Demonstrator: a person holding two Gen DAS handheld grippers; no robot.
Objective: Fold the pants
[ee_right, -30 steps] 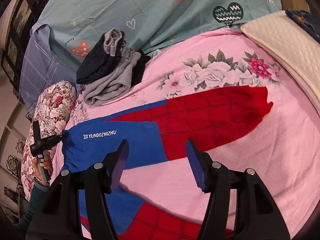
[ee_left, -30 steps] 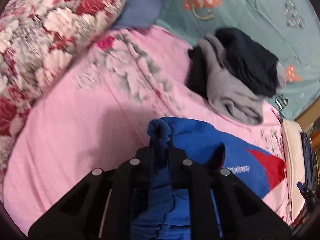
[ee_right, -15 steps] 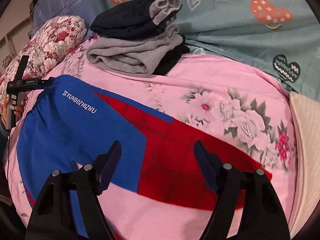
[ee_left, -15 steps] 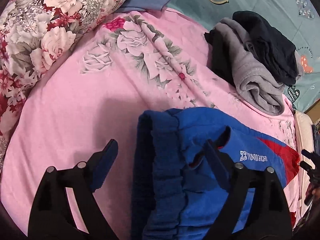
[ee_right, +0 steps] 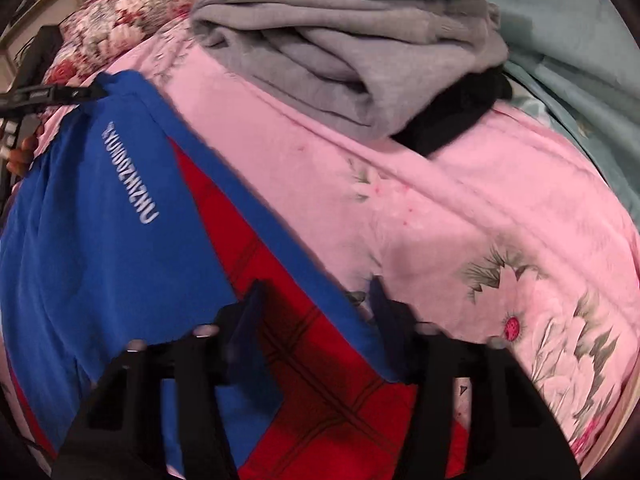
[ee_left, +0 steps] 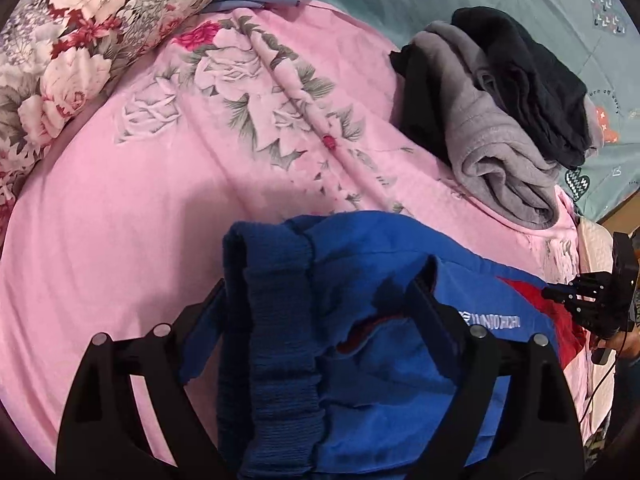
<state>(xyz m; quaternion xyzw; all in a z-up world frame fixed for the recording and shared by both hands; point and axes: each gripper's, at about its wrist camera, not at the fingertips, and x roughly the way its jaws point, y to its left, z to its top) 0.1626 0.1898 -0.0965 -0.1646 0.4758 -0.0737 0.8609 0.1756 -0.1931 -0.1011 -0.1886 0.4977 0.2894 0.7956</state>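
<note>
Blue and red pants [ee_left: 372,320] lie on a pink floral blanket [ee_left: 160,208]. Their ribbed blue waistband [ee_left: 276,312] lies bunched between the open jaws of my left gripper [ee_left: 320,300], which is not clamped on it. In the right wrist view the pants [ee_right: 100,240] stretch out flat with white lettering. My right gripper [ee_right: 316,304] is open and low over the far edge of the red and blue leg [ee_right: 304,320], with the cloth between its jaws. The right gripper also shows in the left wrist view [ee_left: 592,304], and the left gripper at the waist corner [ee_right: 52,94].
A pile of grey [ee_left: 496,152] and black [ee_left: 528,80] folded clothes sits at the back of the blanket, close ahead of my right gripper [ee_right: 344,48]. A floral pillow [ee_left: 80,40] lies at the left. A teal sheet [ee_left: 520,0] lies behind.
My left gripper opened and let go of the waistband, which dropped onto the blanket. My right gripper swung left and moved down close over the pant leg's far edge.
</note>
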